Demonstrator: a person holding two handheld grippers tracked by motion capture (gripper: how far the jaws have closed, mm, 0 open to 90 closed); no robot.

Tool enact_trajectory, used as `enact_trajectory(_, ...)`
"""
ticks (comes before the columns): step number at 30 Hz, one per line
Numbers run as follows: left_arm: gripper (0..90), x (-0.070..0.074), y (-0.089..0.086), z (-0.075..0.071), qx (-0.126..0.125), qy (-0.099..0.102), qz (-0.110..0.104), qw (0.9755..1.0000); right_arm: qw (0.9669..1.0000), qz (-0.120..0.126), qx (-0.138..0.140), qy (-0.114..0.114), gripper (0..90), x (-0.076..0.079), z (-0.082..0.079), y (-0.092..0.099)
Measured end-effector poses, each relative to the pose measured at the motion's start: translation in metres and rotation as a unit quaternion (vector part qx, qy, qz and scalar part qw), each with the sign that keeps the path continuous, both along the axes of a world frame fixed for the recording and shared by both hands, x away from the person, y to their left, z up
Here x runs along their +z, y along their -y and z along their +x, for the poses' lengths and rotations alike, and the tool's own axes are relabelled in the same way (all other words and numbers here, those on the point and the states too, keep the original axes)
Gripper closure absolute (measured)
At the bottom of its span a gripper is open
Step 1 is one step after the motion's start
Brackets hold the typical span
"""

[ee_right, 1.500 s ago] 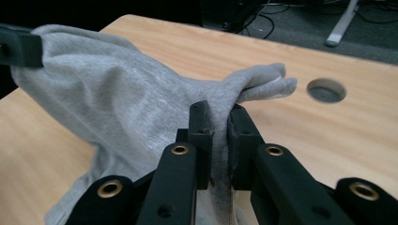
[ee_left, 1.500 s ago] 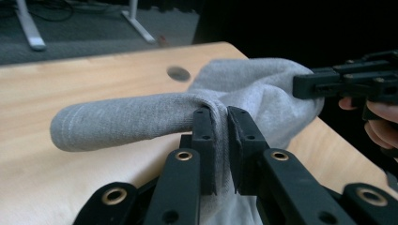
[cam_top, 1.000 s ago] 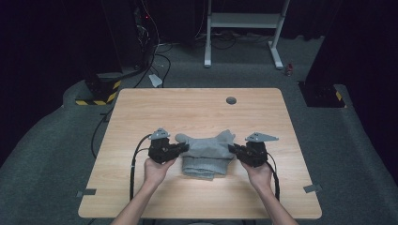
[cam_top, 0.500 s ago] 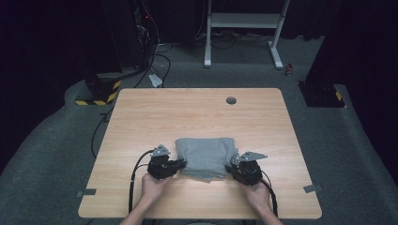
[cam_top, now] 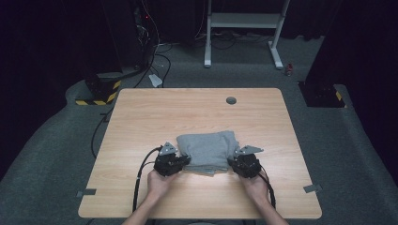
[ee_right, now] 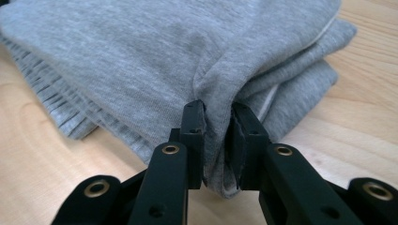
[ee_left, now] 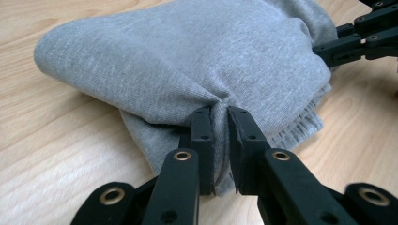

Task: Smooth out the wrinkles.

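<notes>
Folded grey garment [cam_top: 207, 151] now drawn back toward near edge of wooden table [cam_top: 141, 117] and laid flat w/ top layer folded over, so fold looks about done. Left gripper [cam_top: 180, 161] pinching garment's near-left corner, fabric clamped tight. Right gripper [cam_top: 233, 161] on near-right corner, jaws just been easing apart, cloth between pads yet, prob. abt to release.

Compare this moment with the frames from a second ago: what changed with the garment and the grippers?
Both grippers, left and right, came toward the person and down, folding the grey garment from a raised, bunched shape into a flat fold on the table. The right gripper's jaws have just been opening a little, cloth between them. The left stays pinched on the cloth; the table is unchanged.
</notes>
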State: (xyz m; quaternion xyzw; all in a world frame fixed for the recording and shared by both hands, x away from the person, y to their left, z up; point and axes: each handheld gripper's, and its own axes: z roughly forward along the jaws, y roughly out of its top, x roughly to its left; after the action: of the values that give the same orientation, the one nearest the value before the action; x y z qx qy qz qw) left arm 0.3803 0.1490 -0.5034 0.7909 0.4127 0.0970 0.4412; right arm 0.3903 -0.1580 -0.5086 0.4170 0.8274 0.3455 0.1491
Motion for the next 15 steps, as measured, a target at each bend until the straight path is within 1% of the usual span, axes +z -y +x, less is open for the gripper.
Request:
enact_trajectory(1,80.7,0.0,0.004,0.004,0.005,0.001,-0.001,1.0,1.0,0.0,-0.008,-0.003,76.6,0.0,0.007,0.003)
enact_trajectory(2,80.7,0.0,0.005,0.005,0.005,0.0,-0.002,1.0,0.9999,0.0,-0.01,-0.002,76.6,0.0,0.009,0.003)
enact_trajectory(3,80.7,-0.001,0.007,0.007,0.005,0.0,0.001,1.0,0.9999,-0.003,-0.01,-0.002,76.6,0.001,0.011,0.004)
enact_trajectory(4,80.6,0.0,0.008,0.008,0.005,0.0,0.003,1.0,0.9999,-0.002,-0.014,-0.005,76.6,0.001,0.013,0.005)
enact_trajectory(7,80.6,0.001,0.012,0.014,0.006,0.0,0.009,0.9999,0.9998,-0.003,-0.017,-0.003,76.6,0.0,0.02,0.007)
enact_trajectory(8,80.5,0.001,0.012,0.014,0.006,0.0,0.009,0.9999,0.9997,-0.002,-0.023,-0.005,76.6,0.001,0.02,0.007)
enact_trajectory(9,80.5,0.0,0.014,0.019,0.013,-0.001,0.007,0.9999,0.9997,-0.005,-0.024,-0.004,76.6,0.001,0.023,0.007)
enact_trajectory(12,80.4,-0.002,0.015,0.023,0.026,-0.01,0.001,0.9996,0.9996,-0.006,-0.026,-0.008,76.6,0.001,0.029,0.008)
enact_trajectory(13,80.4,-0.002,0.016,0.023,0.027,-0.011,0.002,0.9996,0.9996,-0.011,-0.024,-0.009,76.5,0.002,0.032,0.008)
enact_trajectory(15,80.3,-0.001,0.019,0.025,0.029,-0.009,0.015,0.9994,0.9995,-0.021,-0.022,-0.007,76.3,0.003,0.036,0.006)
